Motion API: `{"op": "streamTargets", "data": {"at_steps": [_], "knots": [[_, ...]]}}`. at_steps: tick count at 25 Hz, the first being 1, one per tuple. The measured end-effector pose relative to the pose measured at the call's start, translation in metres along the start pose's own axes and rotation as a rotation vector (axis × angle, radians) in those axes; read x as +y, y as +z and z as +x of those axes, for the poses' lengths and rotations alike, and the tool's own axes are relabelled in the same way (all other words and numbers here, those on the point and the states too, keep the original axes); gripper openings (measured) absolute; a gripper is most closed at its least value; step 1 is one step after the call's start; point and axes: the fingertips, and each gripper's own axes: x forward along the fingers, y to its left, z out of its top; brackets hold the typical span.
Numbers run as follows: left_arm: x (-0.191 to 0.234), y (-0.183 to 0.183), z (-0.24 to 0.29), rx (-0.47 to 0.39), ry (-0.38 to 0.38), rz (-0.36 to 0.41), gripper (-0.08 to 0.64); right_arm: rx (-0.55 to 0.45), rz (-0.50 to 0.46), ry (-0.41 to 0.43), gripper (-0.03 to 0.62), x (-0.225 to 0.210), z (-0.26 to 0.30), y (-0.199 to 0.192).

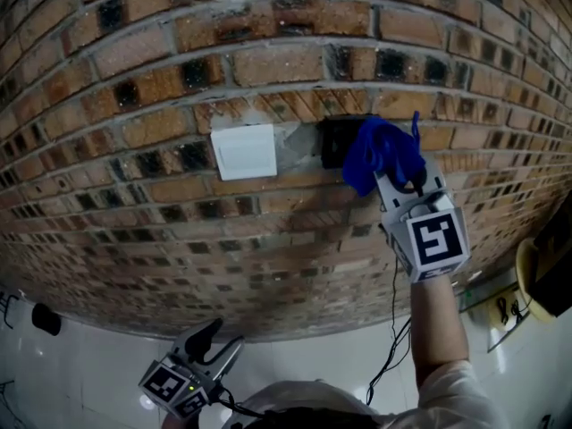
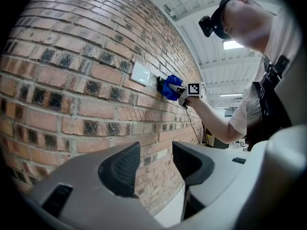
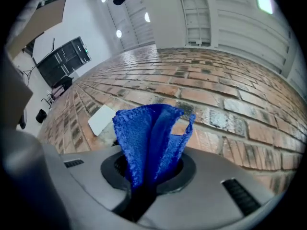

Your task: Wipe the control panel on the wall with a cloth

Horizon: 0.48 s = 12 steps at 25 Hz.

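Observation:
A black control panel [image 1: 332,141] is set in the brick wall [image 1: 134,204], right of a white switch plate [image 1: 243,150]. My right gripper [image 1: 399,182] is shut on a bunched blue cloth [image 1: 382,151], which presses on the black panel's right side and hides part of it. In the right gripper view the cloth [image 3: 151,135] stands up from the shut jaws [image 3: 147,174], with the white plate [image 3: 101,120] to its left. My left gripper [image 1: 214,343] hangs low, open and empty, well away from the panel. Its view [image 2: 156,164] shows the cloth [image 2: 170,86] and white plate [image 2: 140,74] farther along the wall.
A thin black cable [image 1: 393,329] hangs beside the right forearm. A yellow object [image 1: 533,275] is at the right edge and a small black object [image 1: 45,318] at lower left on the pale floor. The person's torso [image 2: 273,95] fills the right of the left gripper view.

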Motion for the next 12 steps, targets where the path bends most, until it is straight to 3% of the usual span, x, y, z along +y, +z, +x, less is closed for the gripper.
{"op": "streamTargets", "data": {"at_steps": [8,12], "knots": [[-0.006,-0.002,0.010,0.000,-0.031,0.005,0.206,0.088,-0.018,-0.113,0.091,-0.059,-0.021,-0.038],[-0.005,-0.004,0.005,0.007,-0.022,0.002,0.206,0.031,-0.016,-0.087,0.091,-0.039,-0.023,-0.014]]}}
